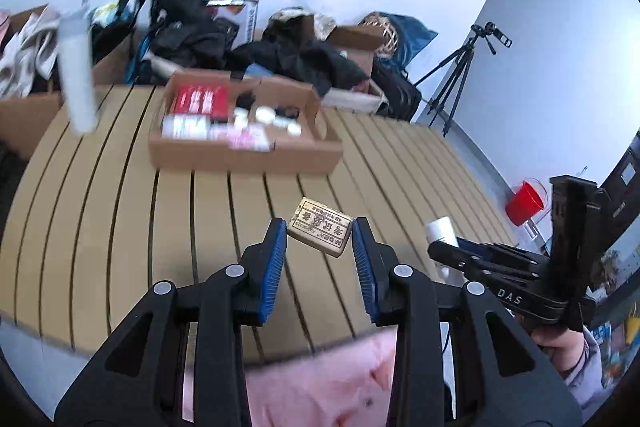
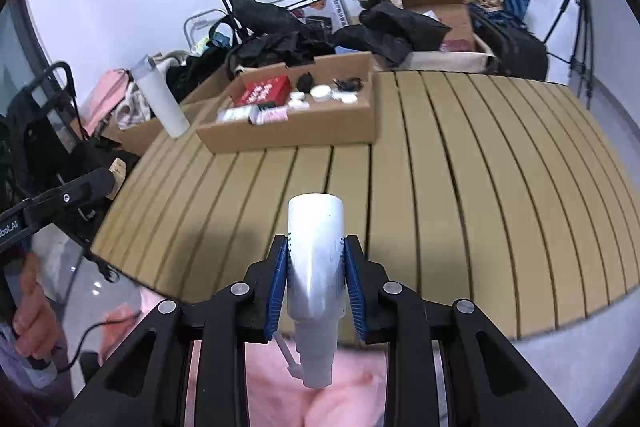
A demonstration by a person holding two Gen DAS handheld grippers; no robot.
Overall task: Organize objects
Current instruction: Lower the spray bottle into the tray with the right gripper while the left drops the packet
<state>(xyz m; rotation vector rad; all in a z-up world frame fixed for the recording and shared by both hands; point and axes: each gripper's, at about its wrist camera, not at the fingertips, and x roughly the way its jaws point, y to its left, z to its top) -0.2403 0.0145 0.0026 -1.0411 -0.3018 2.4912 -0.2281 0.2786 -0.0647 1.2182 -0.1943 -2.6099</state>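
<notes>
Bottle: white cylindrical pump bottle (image 2: 316, 263), pump end toward the camera, above the near edge of the tan slatted tabletop (image 2: 480, 187).
Right hand-held gripper (image 2: 316, 267): closed on the bottle's body, blue pads pressing both sides.
Block: small gold-brown rectangular box with printed characters (image 1: 320, 227), corners between the blue pads.
Left hand-held gripper (image 1: 319, 239): partly closed around the box, apparently holding it.
Destination: open cardboard tray (image 2: 296, 139) at the far side, already holding a red box, white jars and packets.
Progress: judged well along; both held items not yet placed.
Nearby: tall white tumbler (image 2: 160, 99) beside the tray.
</notes>
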